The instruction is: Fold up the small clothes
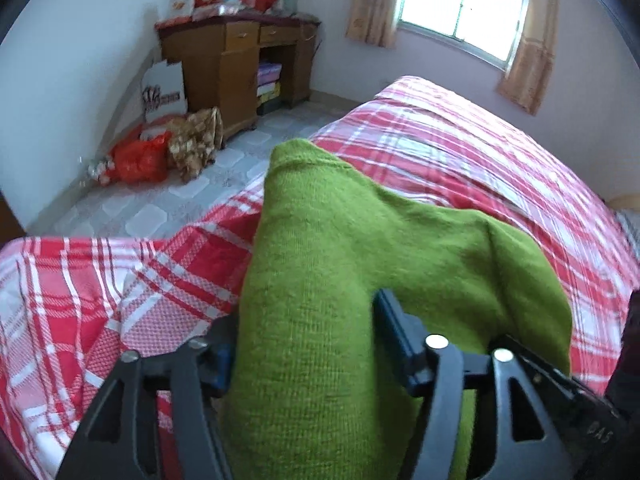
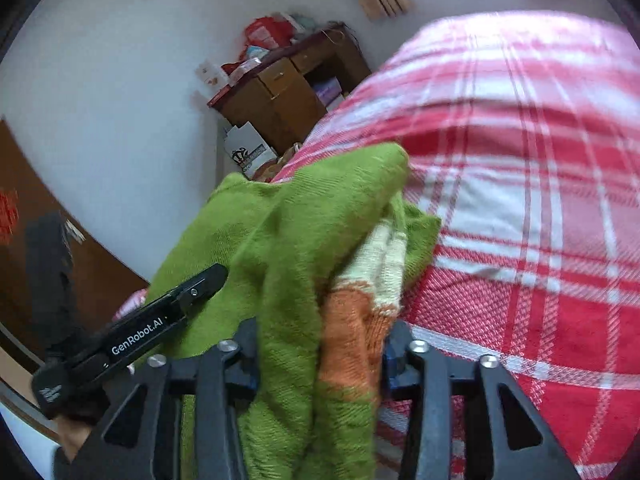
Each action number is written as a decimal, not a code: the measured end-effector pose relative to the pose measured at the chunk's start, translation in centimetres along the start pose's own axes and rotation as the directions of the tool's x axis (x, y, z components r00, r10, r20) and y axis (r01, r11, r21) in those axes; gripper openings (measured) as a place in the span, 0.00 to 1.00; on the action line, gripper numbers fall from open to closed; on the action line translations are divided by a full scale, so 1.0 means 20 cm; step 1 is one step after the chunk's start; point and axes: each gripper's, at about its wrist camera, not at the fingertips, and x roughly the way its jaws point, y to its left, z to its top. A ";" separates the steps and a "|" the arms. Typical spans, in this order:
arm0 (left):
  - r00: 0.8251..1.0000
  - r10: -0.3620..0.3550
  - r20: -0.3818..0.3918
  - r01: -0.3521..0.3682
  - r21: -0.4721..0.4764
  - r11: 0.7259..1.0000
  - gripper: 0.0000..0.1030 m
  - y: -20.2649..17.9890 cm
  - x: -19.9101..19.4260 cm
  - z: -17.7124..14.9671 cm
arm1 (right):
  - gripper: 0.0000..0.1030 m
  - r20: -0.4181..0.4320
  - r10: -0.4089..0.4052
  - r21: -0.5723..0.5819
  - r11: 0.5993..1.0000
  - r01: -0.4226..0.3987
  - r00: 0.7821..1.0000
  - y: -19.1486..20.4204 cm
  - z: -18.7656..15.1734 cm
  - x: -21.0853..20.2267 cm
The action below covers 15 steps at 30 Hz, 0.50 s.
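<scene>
Left fingers (image 1: 383, 322) flanking green knit garment (image 1: 360, 248), right fingers (image 2: 396, 344) likewise

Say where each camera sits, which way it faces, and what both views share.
Left wrist: on the left gripper, facing along the green garment across the plaid bed to the wooden desk and window.
Right wrist: on the right gripper, rolled, facing the same garment; the left gripper shows.
Shared: garment, bed, desk.

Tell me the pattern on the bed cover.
Red, pink and white plaid on the bed cover; clearest in the left wrist view.
</scene>
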 end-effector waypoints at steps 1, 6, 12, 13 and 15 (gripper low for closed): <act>1.000 -0.003 -0.011 0.003 -0.016 1.000 0.71 0.01 0.01 0.00 | 0.47 -0.005 0.025 0.020 0.999 -0.025 1.000 -0.02 0.00 0.00; 1.000 0.025 -0.014 -0.025 -0.007 1.000 0.78 -0.01 0.01 0.00 | 0.49 0.043 -0.003 0.023 1.000 0.002 0.999 -0.01 -0.04 -0.16; 0.997 0.079 0.006 -0.079 0.016 0.997 0.81 -0.02 0.02 0.00 | 0.35 0.279 -0.231 -0.178 0.942 0.286 0.932 0.30 -0.13 -0.47; 0.996 0.085 0.010 -0.085 0.020 0.996 0.81 -0.03 0.01 0.00 | 0.27 0.286 -0.233 -0.232 0.924 0.303 0.929 0.37 -0.15 -0.48; 0.996 0.085 0.011 -0.085 0.019 0.996 0.81 -0.02 0.02 0.00 | 0.24 0.276 -0.252 -0.327 0.883 0.337 0.928 0.48 -0.18 -0.42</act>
